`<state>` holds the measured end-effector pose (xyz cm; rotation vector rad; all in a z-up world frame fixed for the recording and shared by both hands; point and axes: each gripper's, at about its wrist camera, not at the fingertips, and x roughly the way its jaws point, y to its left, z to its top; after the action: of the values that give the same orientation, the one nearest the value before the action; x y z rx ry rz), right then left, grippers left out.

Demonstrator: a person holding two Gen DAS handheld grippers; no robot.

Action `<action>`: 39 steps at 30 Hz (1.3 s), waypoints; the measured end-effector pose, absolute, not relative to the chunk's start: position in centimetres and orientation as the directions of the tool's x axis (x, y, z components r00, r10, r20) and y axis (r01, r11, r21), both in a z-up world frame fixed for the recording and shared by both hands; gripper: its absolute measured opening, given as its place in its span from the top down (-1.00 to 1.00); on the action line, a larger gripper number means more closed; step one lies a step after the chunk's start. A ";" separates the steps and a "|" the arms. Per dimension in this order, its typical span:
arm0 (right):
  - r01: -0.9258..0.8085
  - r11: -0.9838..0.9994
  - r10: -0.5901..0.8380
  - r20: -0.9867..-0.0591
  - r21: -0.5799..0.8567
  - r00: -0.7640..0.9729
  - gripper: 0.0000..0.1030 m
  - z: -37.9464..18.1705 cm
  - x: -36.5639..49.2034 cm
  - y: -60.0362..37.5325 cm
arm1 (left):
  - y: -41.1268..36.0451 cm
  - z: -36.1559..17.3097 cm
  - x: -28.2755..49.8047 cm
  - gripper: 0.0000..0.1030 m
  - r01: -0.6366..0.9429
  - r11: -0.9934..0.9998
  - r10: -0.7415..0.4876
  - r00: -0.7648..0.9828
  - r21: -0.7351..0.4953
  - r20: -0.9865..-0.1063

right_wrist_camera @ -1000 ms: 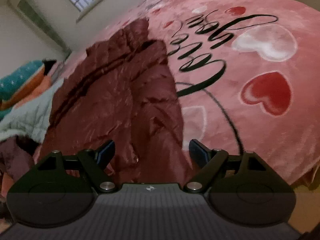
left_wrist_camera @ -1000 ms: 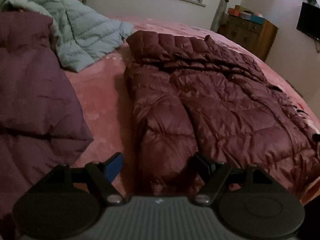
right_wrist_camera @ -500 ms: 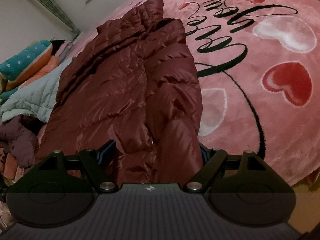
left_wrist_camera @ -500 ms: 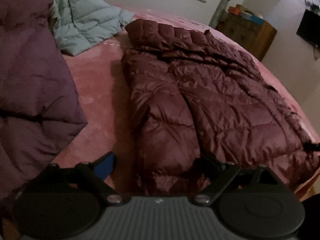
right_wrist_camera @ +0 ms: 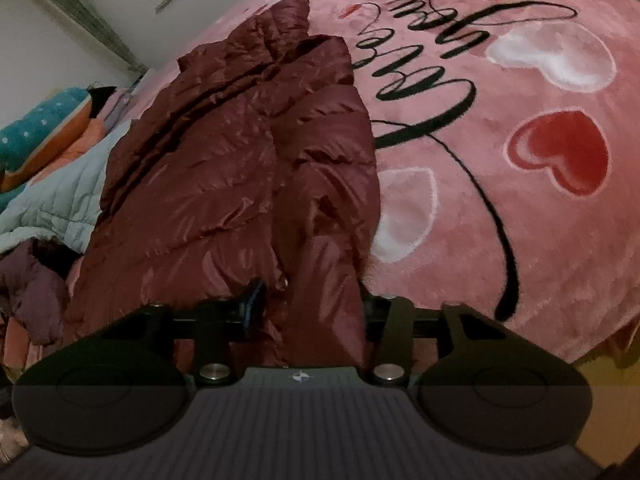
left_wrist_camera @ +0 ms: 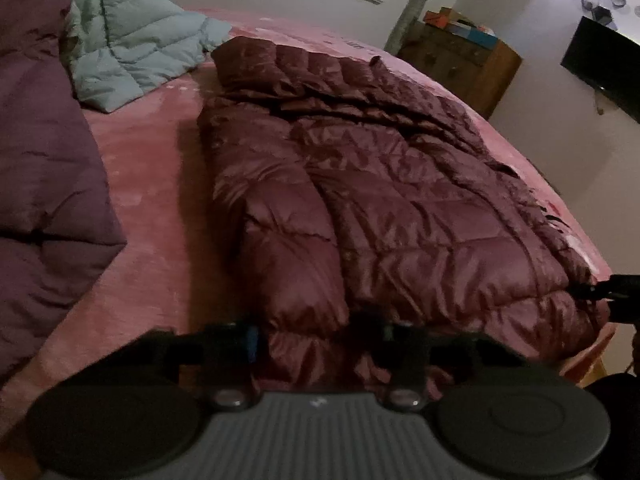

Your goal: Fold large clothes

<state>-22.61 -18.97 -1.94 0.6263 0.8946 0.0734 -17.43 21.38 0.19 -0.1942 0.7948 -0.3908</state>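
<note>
A dark maroon puffer jacket [left_wrist_camera: 380, 200] lies spread flat on the pink bed, with its hem toward me. My left gripper [left_wrist_camera: 312, 336] sits at the hem's near left corner. Its jaws are closing, and a bunched fold of the jacket is pinched between them. In the right wrist view the same jacket [right_wrist_camera: 240, 152] runs away from me along its right edge. My right gripper [right_wrist_camera: 312, 304] is at the near right corner of the hem. Its jaws are closing too, with a thick fold of fabric squeezed between the pads.
A purple coat [left_wrist_camera: 40, 160] and a pale green quilted jacket [left_wrist_camera: 128, 40] lie to the left on the pink blanket [left_wrist_camera: 152, 184]. Hearts and black script cover the blanket [right_wrist_camera: 520, 220] to the right. A wooden dresser [left_wrist_camera: 460, 64] stands by the far wall.
Both grippers stood wide open around the jacket's hem; now both have narrowed onto the fabric. The left view has tipped slightly further down.
</note>
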 end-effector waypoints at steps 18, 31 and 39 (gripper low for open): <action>0.170 0.743 0.364 -0.603 0.648 0.710 0.72 -0.6 -25.4 -17.7 | 21.9 2.8 -18.1 0.84 0.339 0.822 -0.561 0.619 -0.458 -0.549; 0.070 0.546 0.473 -0.376 0.835 0.797 0.76 0.4 -30.2 -19.6 | 25.2 6.0 -18.6 0.87 0.354 0.636 -0.714 0.608 -0.685 -0.348; -0.053 0.339 0.546 -0.150 0.939 0.824 0.76 2.3 -33.2 -19.2 | 26.4 8.4 -20.2 0.87 0.390 0.557 -0.753 0.609 -0.734 -0.248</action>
<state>-33.18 -19.19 2.34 1.1690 0.4900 0.4114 -20.25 26.35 8.44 -0.6859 0.5938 -0.7230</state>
